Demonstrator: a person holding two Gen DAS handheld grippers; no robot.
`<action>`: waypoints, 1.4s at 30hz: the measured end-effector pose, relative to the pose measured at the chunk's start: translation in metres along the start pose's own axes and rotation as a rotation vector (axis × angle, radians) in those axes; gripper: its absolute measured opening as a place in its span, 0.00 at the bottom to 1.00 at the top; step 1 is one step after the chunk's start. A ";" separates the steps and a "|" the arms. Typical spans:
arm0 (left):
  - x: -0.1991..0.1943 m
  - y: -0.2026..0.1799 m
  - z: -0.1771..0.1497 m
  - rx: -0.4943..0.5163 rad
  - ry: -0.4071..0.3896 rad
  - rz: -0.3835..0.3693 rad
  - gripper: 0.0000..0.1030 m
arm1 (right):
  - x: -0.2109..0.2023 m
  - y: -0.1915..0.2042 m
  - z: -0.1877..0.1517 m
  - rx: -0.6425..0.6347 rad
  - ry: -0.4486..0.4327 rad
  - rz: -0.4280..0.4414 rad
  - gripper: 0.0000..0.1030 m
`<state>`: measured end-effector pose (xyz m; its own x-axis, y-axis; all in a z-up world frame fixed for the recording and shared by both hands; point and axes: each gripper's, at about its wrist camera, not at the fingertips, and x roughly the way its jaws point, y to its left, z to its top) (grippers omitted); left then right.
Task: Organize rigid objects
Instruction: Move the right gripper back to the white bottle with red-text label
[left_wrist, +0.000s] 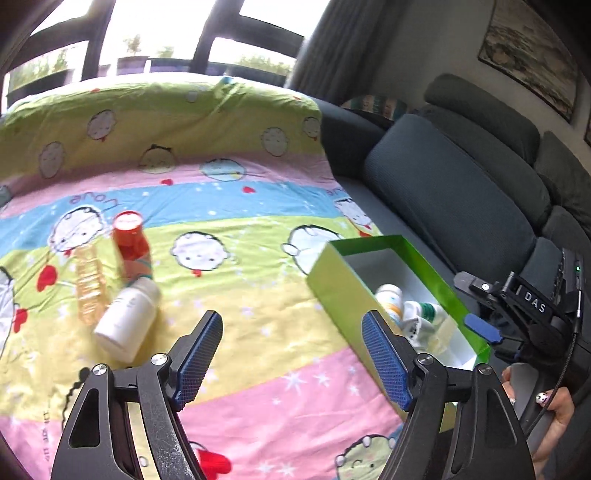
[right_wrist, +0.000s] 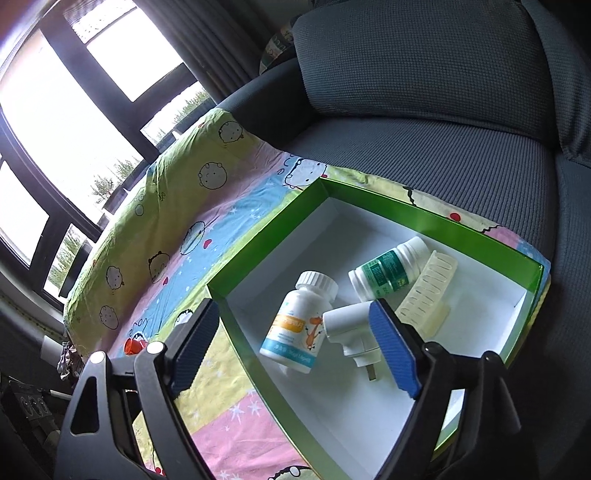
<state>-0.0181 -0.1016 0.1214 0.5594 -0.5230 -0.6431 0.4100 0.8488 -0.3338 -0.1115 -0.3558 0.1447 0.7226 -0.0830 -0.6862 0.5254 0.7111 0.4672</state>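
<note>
A green box (right_wrist: 258, 251) with a white inside lies on the blanket. In it are a white bottle with an orange label (right_wrist: 291, 332), a white bottle with a green label (right_wrist: 388, 271), a white plug adapter (right_wrist: 351, 325) and a ribbed translucent container (right_wrist: 424, 291). My right gripper (right_wrist: 295, 308) hovers open over the box, holding nothing. My left gripper (left_wrist: 291, 319) is open and empty over the blanket, left of the box (left_wrist: 332, 280). Further left lie a white bottle (left_wrist: 127, 321), an orange-capped bottle (left_wrist: 131, 243) and a clear yellowish bottle (left_wrist: 88, 284). The right gripper (left_wrist: 476, 306) shows at the box's right side.
A striped cartoon blanket (left_wrist: 240, 206) covers the seat. Dark grey sofa cushions (left_wrist: 454, 199) rise behind and to the right of the box. Large windows (right_wrist: 55, 110) stand beyond the blanket. A person's hand (left_wrist: 554, 406) holds the right gripper's handle.
</note>
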 end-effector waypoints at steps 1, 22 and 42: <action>-0.005 0.010 0.000 -0.016 -0.013 0.021 0.77 | 0.001 0.005 -0.002 -0.010 0.004 0.007 0.82; -0.035 0.135 -0.013 -0.232 -0.091 0.328 0.81 | 0.043 0.102 -0.049 -0.278 0.116 0.100 0.91; -0.037 0.181 -0.021 -0.341 -0.060 0.376 0.81 | 0.095 0.182 -0.111 -0.396 0.303 0.224 0.91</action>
<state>0.0204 0.0728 0.0703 0.6672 -0.1716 -0.7248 -0.0801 0.9509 -0.2989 0.0024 -0.1569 0.1024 0.6049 0.2635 -0.7514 0.1220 0.9019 0.4145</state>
